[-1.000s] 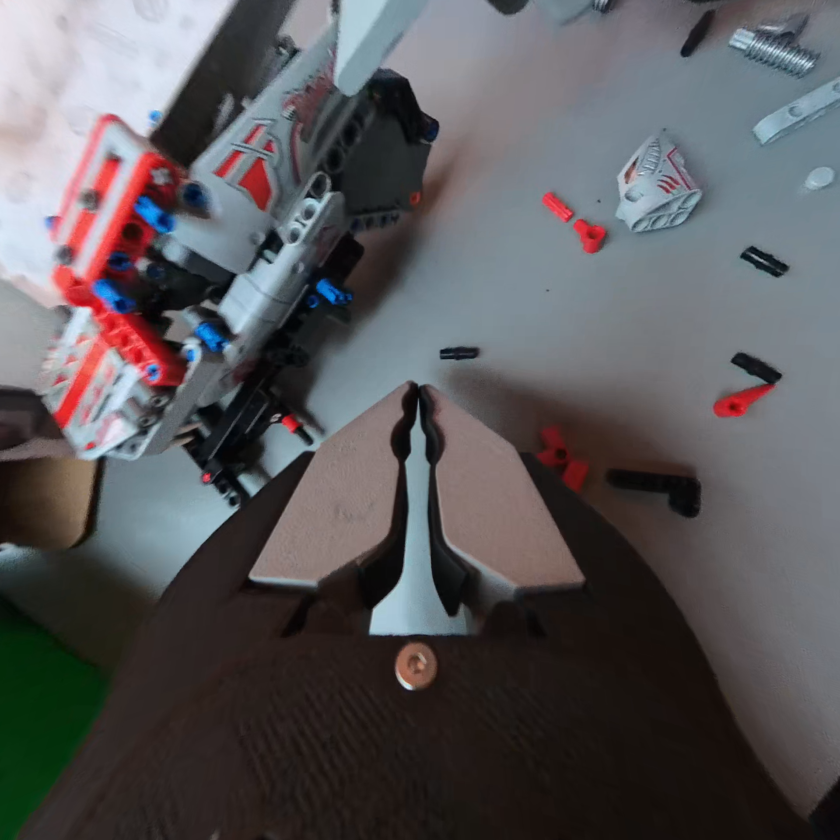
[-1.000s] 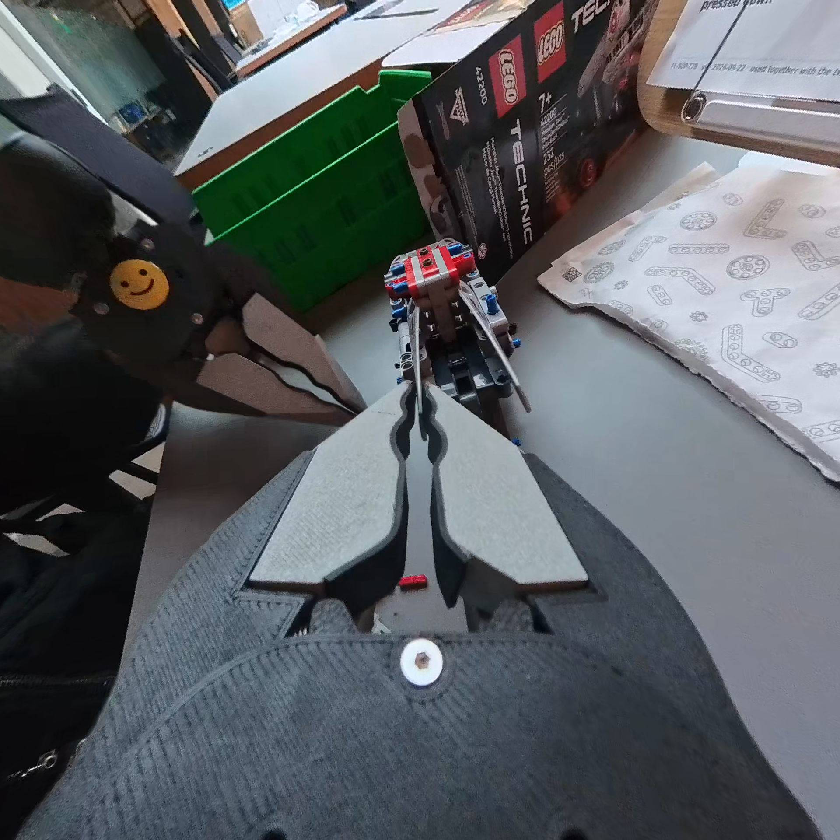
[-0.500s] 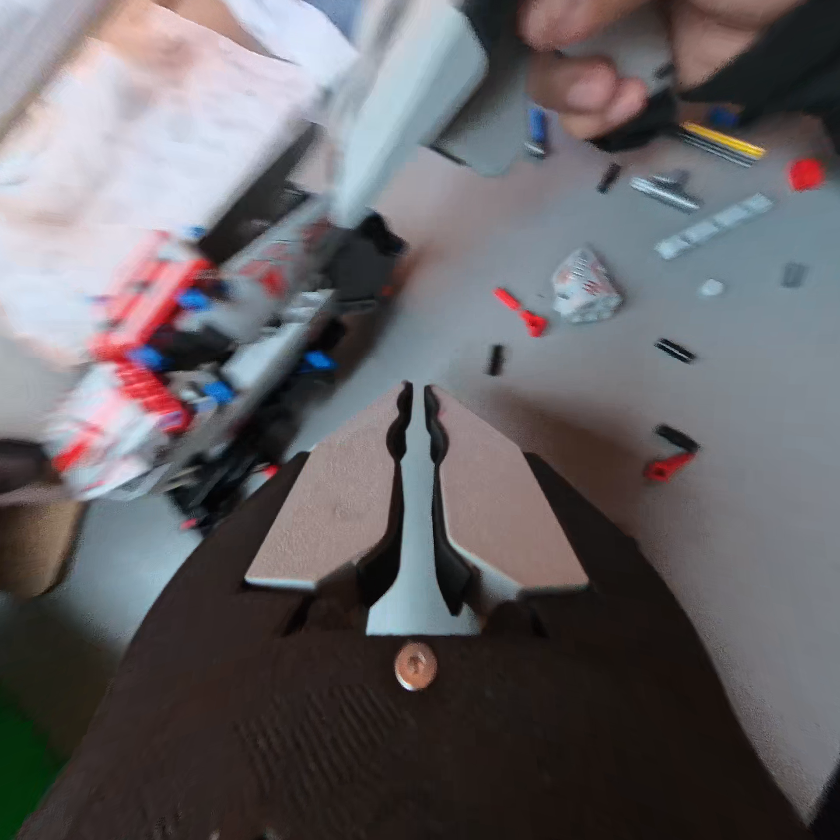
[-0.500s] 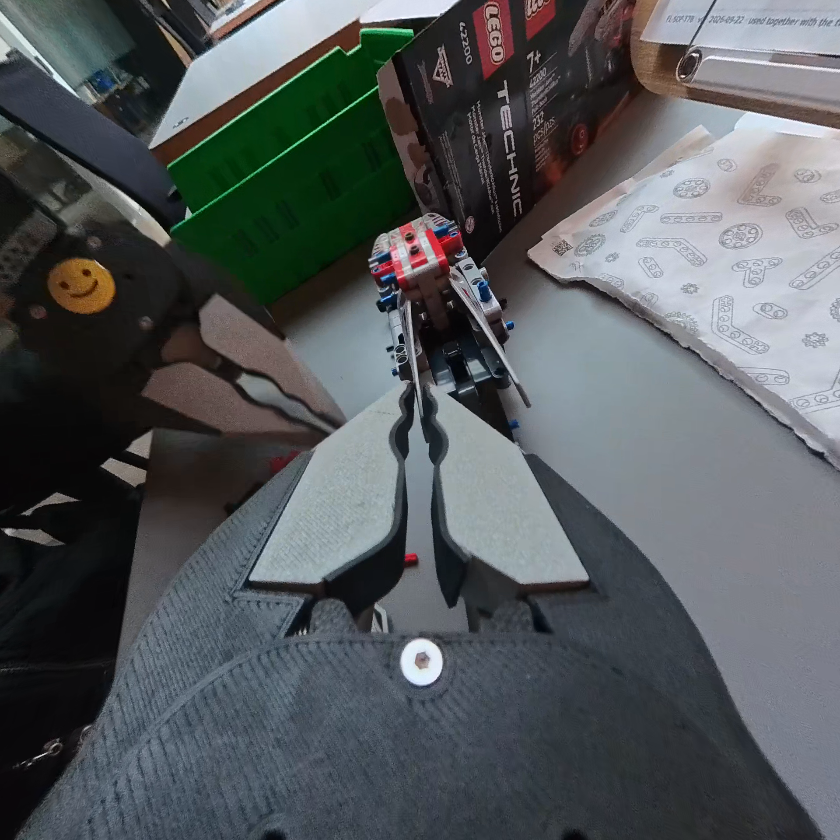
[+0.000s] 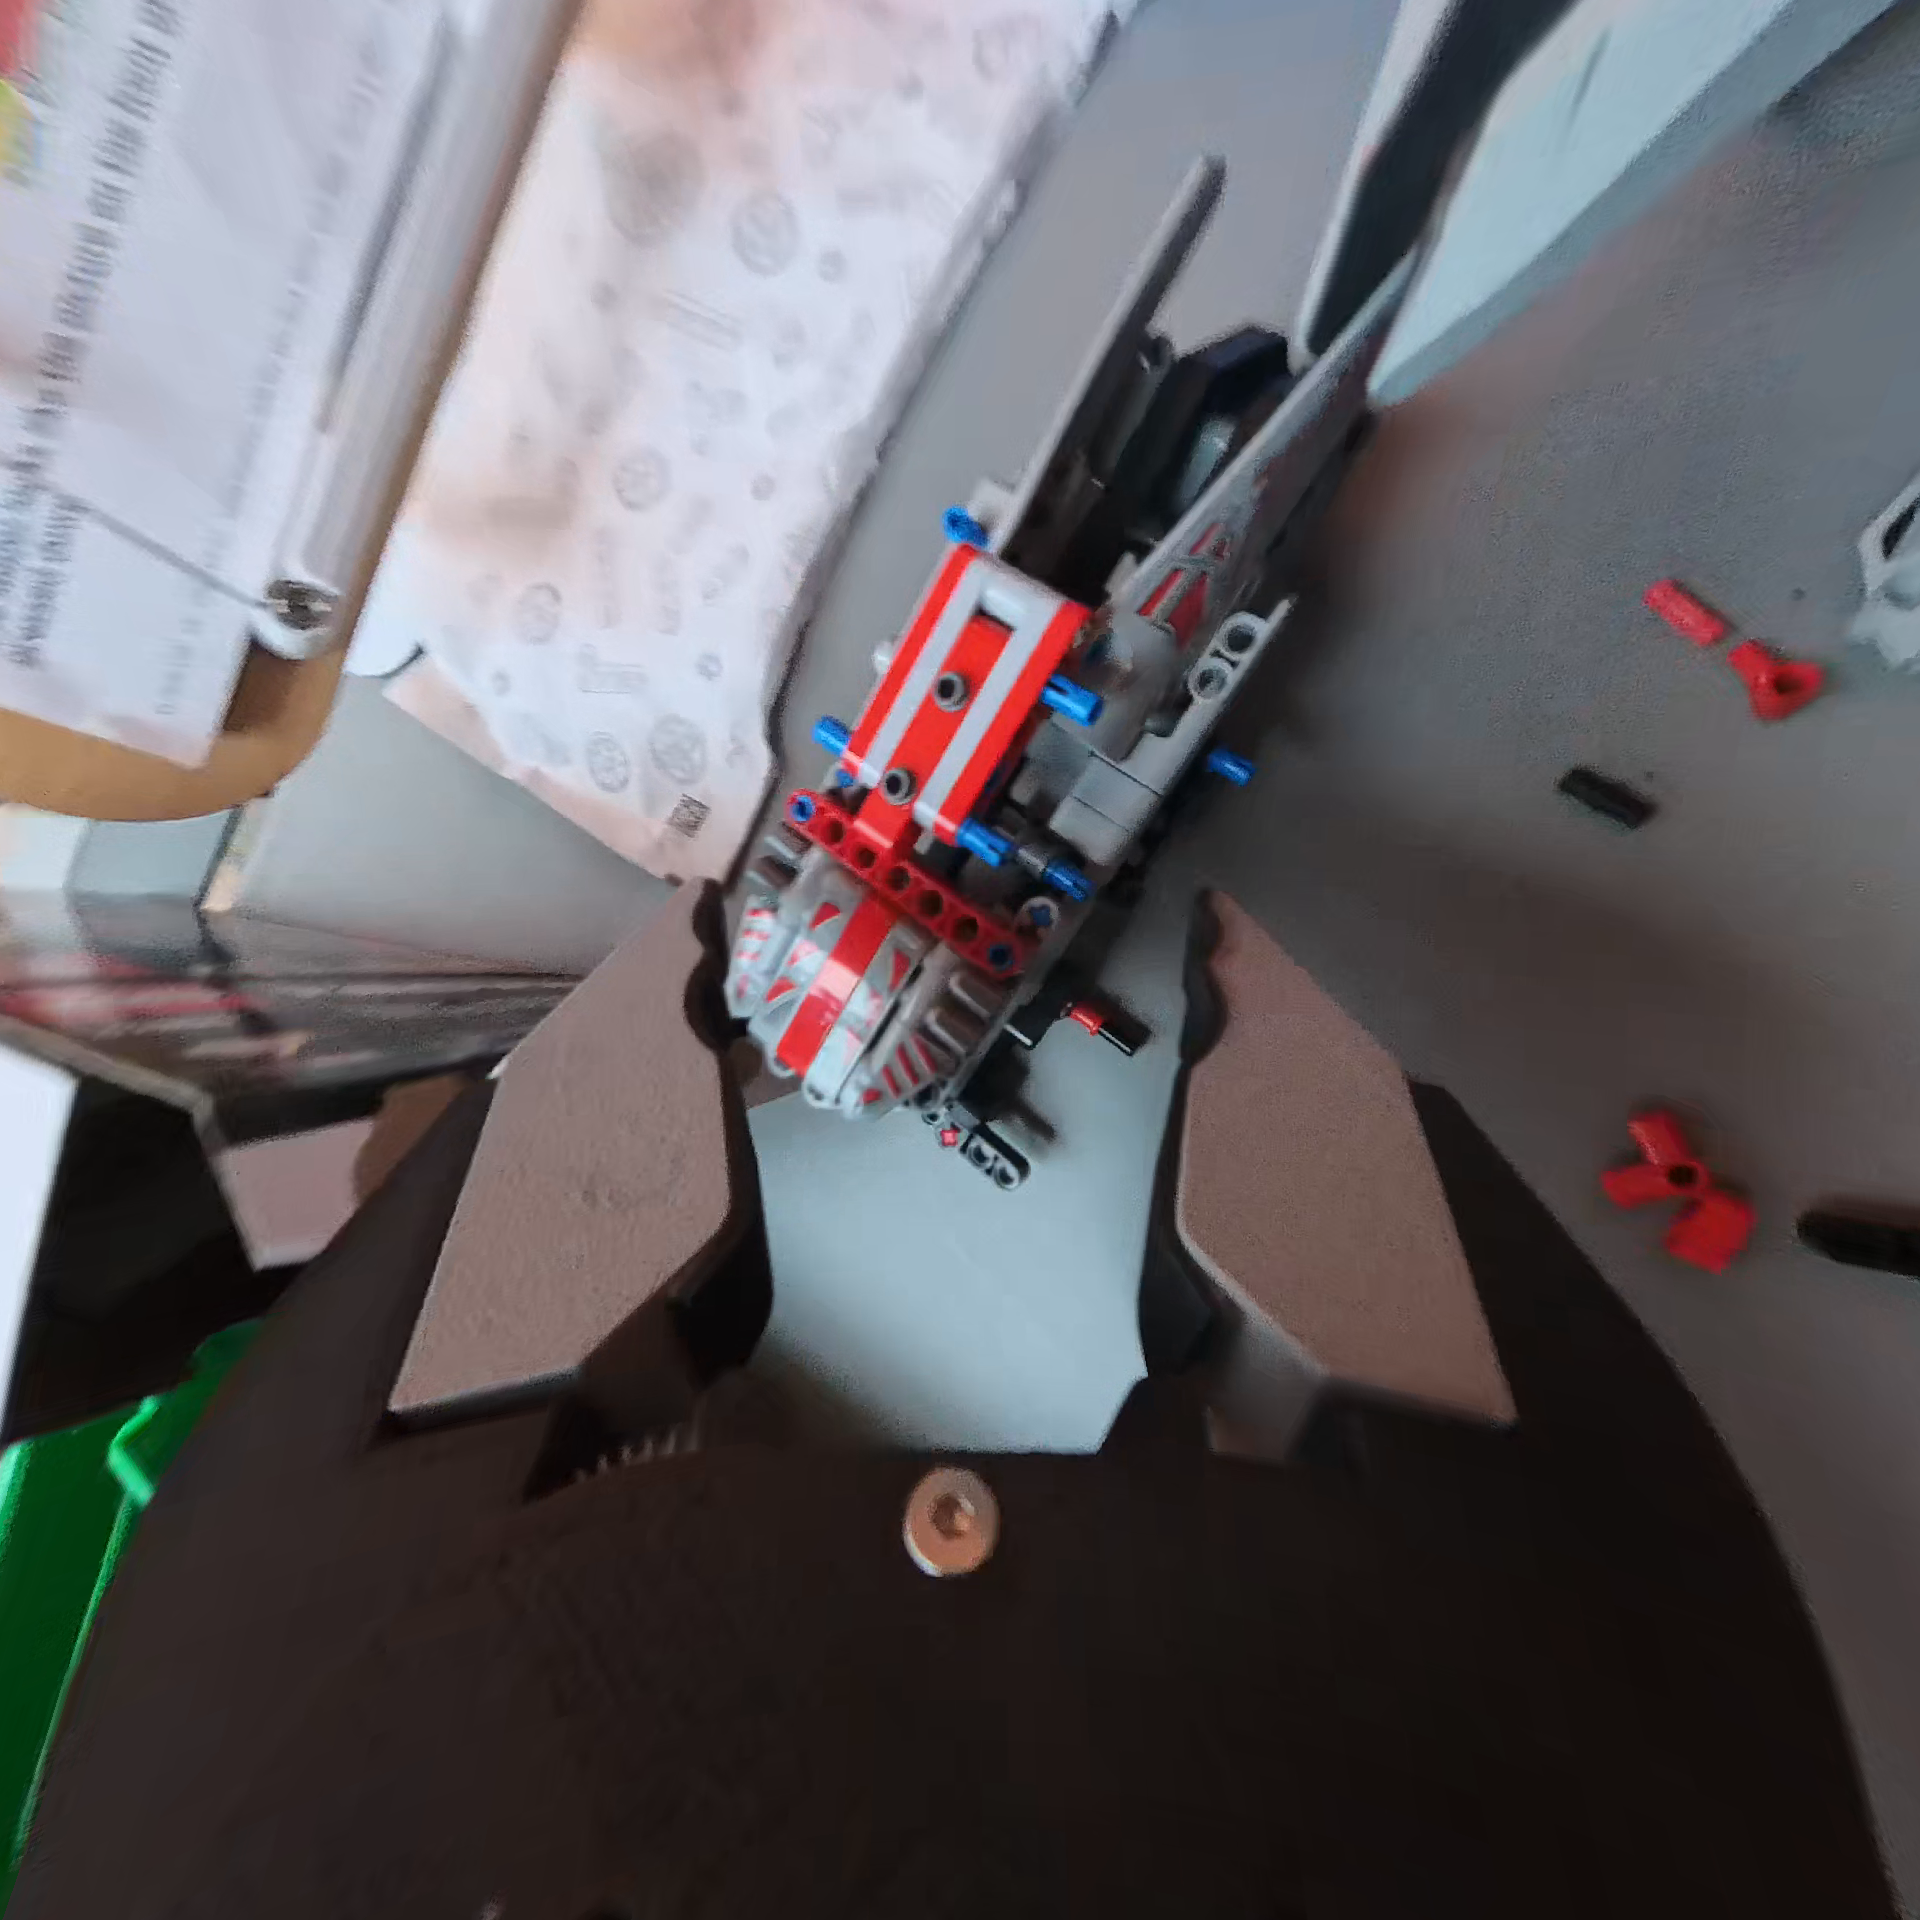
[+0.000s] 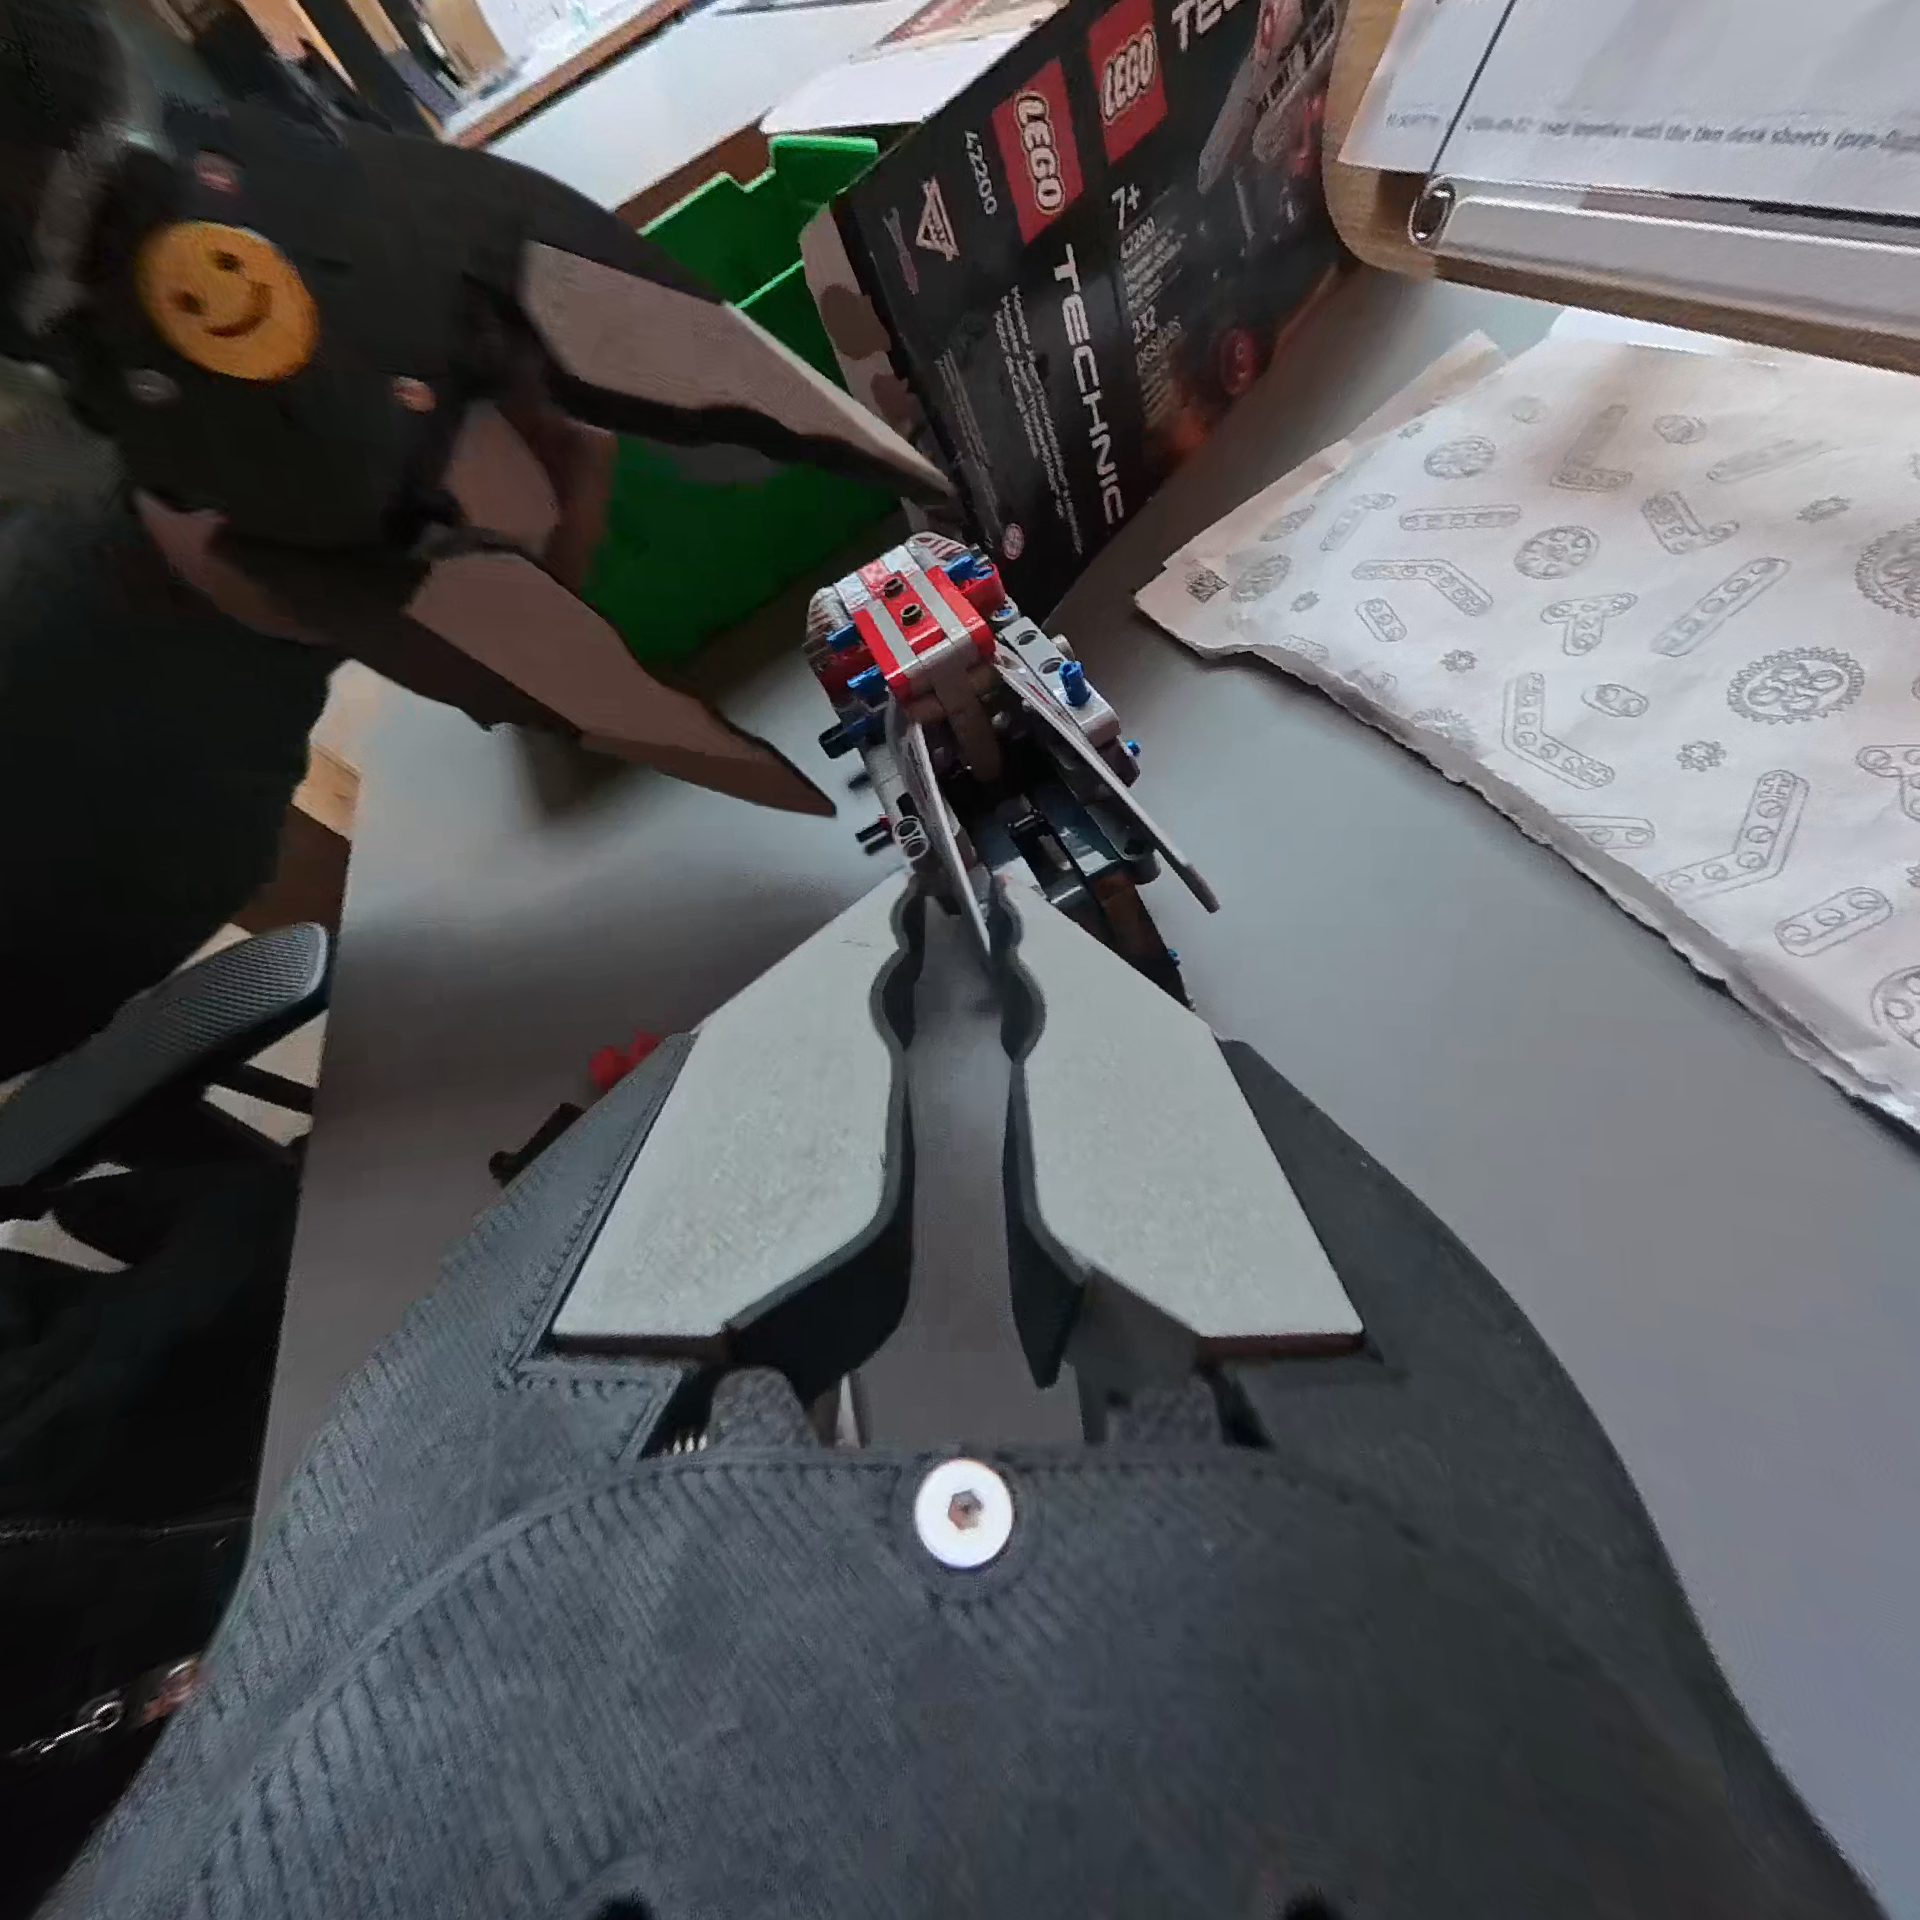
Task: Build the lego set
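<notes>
You are partway through the build, at what looks like a regrasp of the half-built model [image 5: 935, 831], a red, grey and black vehicle body with blue pins that rests on the grey table [image 5: 1558, 987], between the printed paper bag [image 6: 1610, 644] and the set's box [image 6: 1091, 312]. Your right gripper [image 6: 961, 914] is nearly clenched, its tips pinching the thin grey panel [image 6: 951, 831] at the model's rear end, so it serves as the anchor. Your left gripper [image 5: 951, 935] is spread wide and empty, with the model's striped nose sitting between its tips; the left finger [image 5: 613, 1143] seems just beside or touching the nose, though blur makes contact hard to judge. In the right wrist view that same left gripper [image 6: 883, 644] reaches in from the side, jaws parted around the front end. The next move probably calls for closing the left gripper squarely on the nose while the right one holds firm, taking care not to knock off the blue pins. Loose red connectors [image 5: 1673, 1195] and black pins [image 5: 1605, 800] lie on the table to the right, well apart from the model, waiting to be fitted.
</notes>
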Tool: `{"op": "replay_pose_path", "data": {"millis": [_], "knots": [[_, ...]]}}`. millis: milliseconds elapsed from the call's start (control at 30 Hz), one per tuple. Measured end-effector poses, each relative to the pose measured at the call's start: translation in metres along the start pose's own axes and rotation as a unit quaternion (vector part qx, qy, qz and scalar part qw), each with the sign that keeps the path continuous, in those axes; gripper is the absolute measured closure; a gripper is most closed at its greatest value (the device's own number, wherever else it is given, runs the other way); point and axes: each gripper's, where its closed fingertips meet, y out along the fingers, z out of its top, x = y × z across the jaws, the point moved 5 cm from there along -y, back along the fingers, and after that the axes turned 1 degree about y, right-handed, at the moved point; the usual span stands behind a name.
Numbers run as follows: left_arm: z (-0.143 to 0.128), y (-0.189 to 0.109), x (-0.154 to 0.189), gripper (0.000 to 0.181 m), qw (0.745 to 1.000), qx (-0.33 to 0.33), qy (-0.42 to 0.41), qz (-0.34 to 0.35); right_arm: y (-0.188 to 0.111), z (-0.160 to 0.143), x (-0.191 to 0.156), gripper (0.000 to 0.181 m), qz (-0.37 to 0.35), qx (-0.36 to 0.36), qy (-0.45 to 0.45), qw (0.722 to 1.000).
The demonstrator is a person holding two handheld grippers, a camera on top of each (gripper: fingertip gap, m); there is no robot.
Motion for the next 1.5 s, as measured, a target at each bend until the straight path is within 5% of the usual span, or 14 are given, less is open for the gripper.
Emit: {"op": "replay_pose_path", "data": {"millis": [167, 333, 433, 567, 933, 1267, 1500], "knots": [[-0.005, 0.029, -0.005, 0.093, 0.998, -0.047, 0.046, -0.019, 0.003, -0.007, 0.007, 0.172, -0.009, -0.022, 0.017, 1.0], [-0.002, 0.033, -0.005, 0.096, 0.999, -0.005, 0.029, -0.029, -0.008, 0.004, 0.007, 0.174, -0.002, 0.023, 0.019, 1.0], [-0.005, 0.024, -0.003, 0.109, 0.997, 0.037, -0.027, -0.056, -0.019, 0.015, 0.004, 0.174, 0.036, 0.073, 0.047, 0.996], [-0.017, 0.014, -0.009, 0.111, 0.989, 0.065, -0.11, -0.079, -0.031, 0.022, 0.018, 0.173, -0.02, 0.12, 0.049, 0.991], [-0.018, -0.004, -0.004, 0.113, 0.956, 0.012, -0.243, -0.167, -0.011, 0.012, 0.01, 0.171, -0.073, 0.065, -0.022, 0.995], [-0.014, -0.004, 0.02, 0.112, 0.967, 0.072, -0.234, -0.063, 0.029, -0.011, -0.023, 0.181, -0.07, -0.048, -0.134, 0.987], [-0.012, 0.0, 0.035, 0.112, 0.975, 0.1, -0.197, 0.03, 0.029, -0.019, -0.011, 0.181, -0.099, -0.078, -0.102, 0.987]]}}
